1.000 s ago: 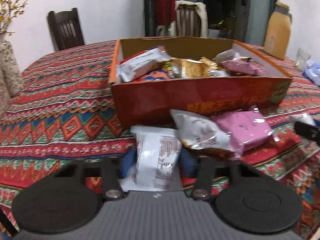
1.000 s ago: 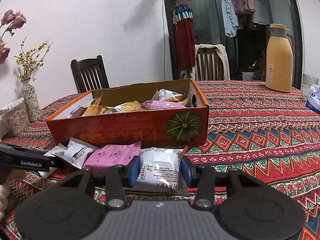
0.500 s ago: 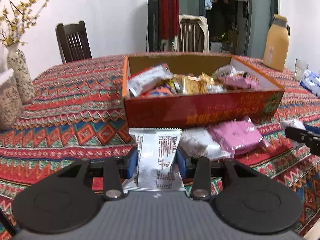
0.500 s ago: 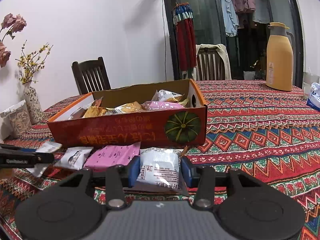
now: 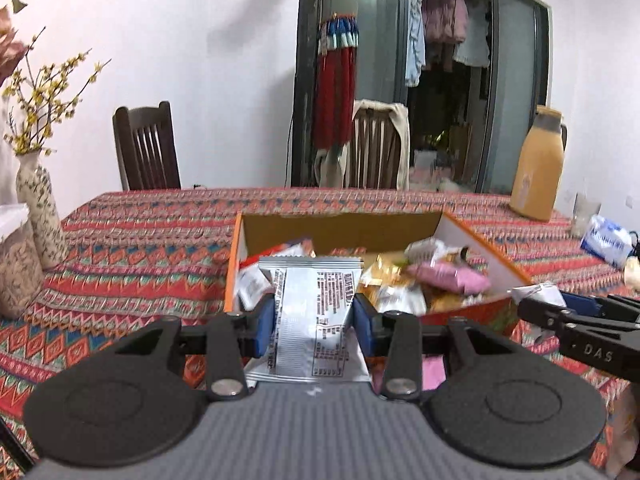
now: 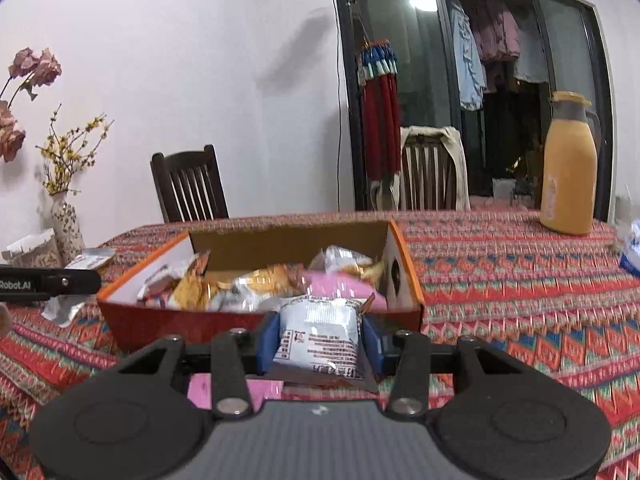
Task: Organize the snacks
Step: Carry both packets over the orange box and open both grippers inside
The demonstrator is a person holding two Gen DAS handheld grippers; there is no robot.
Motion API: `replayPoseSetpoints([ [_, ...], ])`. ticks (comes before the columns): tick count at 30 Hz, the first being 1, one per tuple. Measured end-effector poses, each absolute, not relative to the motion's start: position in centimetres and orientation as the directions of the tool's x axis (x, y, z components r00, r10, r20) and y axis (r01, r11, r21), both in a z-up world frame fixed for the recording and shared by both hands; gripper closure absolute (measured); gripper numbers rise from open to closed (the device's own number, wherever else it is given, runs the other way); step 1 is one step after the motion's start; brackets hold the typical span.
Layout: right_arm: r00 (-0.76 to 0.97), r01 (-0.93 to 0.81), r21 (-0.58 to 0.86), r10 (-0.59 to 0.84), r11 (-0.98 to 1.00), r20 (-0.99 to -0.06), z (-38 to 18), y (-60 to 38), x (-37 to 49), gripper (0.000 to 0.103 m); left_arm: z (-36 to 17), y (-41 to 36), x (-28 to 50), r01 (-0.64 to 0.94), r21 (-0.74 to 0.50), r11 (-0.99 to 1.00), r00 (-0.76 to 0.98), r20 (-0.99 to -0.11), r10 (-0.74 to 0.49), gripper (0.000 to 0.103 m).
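1. A table under a striped red patterned tablecloth is filling the lower scene and carrying everything named below.
2. An open orange cardboard box is sitting on that cloth; it serves as the landmark. Mixed snack packets, among them a pink packet, are lying heaped inside it.
3. A tall orange thermos jug is standing well behind the box, toward its right.
4. A patterned vase with yellow blossom sprigs is standing well to the left of the box.
5. The left gripper is hovering in front of the box's near wall, its blue pads pressing both sides of a silver-white snack packet, which is standing upright before the box's left half.
6. The right gripper is hovering before the box's right half, its pads clamping a pale blue-white snack packet just in front of the near wall.
7. A further pink packet is lying on the cloth in front of the box, partly hidden beneath the right gripper.
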State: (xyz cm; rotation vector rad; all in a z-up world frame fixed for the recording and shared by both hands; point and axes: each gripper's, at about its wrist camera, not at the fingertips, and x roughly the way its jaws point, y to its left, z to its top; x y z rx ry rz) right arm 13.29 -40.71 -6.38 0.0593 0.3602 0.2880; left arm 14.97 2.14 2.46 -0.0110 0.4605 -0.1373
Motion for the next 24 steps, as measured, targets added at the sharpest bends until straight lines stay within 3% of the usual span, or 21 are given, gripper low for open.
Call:
replayPoseSetpoints([
  [13,0.916,-0.297,0.081,0.308,0.951,-0.258,-2.3,-38.7,18.9,0.059,6.2,-0.4,20.0,0.112,-0.062,0.992,0.926,-0.355,-0.127,0.061],
  [24,0.918,-0.287,0.093,0.302,0.953,-0.257,-3.5,-37.8,23.7,0.059,4.2,-0.5,25.8,0.033,-0.085,0.996,0.925,-0.376,-0.063,0.061],
])
